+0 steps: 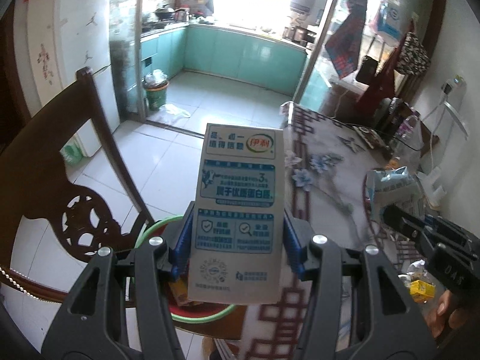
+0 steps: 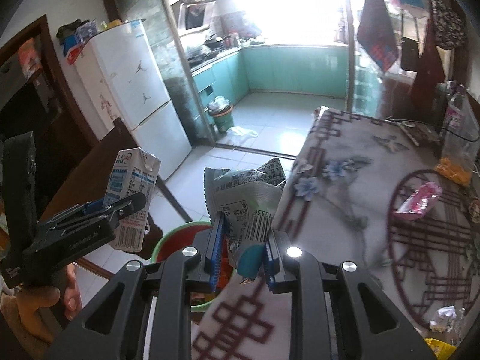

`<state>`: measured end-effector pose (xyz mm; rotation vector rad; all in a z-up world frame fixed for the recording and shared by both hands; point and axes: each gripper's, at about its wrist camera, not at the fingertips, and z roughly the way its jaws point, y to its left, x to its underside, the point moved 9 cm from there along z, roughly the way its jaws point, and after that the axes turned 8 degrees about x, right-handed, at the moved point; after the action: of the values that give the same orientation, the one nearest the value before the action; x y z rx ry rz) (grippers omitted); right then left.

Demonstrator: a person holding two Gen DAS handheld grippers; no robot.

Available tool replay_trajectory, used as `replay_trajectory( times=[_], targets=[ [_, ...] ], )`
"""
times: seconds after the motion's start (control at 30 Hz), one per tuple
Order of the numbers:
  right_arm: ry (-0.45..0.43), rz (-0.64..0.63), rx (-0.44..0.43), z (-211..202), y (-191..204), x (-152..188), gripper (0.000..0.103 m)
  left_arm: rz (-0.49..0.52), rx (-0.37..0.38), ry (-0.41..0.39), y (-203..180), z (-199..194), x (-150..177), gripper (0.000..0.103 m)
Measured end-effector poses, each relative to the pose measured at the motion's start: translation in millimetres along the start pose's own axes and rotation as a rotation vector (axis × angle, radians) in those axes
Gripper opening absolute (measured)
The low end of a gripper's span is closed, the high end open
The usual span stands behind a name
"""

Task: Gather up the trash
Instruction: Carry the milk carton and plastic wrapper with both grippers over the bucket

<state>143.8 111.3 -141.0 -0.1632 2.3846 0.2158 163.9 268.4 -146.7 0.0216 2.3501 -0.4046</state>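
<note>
Milk carton: the milk carton (image 1: pixel 238 210) sat clamped between the blue pads of the left gripper (image 1: pixel 237 240), held above the green-rimmed red basin (image 1: pixel 207 315) by the edge of the bench (image 1: pixel 330 186).
Carton handling: it looked like light, thin card, probably empty; stiff enough along its flat panels, but likely to dent under a hard squeeze. The grip lay on the two narrow sides of the lower body, which seemed the sound place to hold it.
Carton axis: its long axis ran up and away from the gripper, with the folded top at the far end and the base nearest the camera.
Wrapper: a crumpled snack wrapper (image 2: pixel 249 198) was pinched low down in the right gripper (image 2: pixel 243 252), whose jaws were drawn nearly together on it, just over the bench edge beside the basin.
Wrapper handling: soft, crinkly, slippery film, almost weightless; it probably needed a firm pinch on a bunched fold.
Wrapper axis: its serrated end stood upward, the loose body fanned above the pads.
Remaining trash: a pink wrapper (image 2: pixel 417 201) and crumpled paper (image 2: pixel 447 321) lay on the bench.
</note>
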Motion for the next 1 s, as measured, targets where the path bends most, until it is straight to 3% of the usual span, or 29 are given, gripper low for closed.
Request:
replay_trajectory(
  times=[0.5, 1.0],
  targets=[
    [0.153, -0.091, -0.079, 65.5, 65.7, 24.9, 0.024, -0.081, -0.062, 0.051, 69.8, 15.9, 6.3, 0.05],
    [0.271, -0.082, -0.078, 115.2, 74.4, 40.3, 0.024, -0.104, -0.078, 0.183, 99.4, 69.4, 28.0, 0.051]
  ],
)
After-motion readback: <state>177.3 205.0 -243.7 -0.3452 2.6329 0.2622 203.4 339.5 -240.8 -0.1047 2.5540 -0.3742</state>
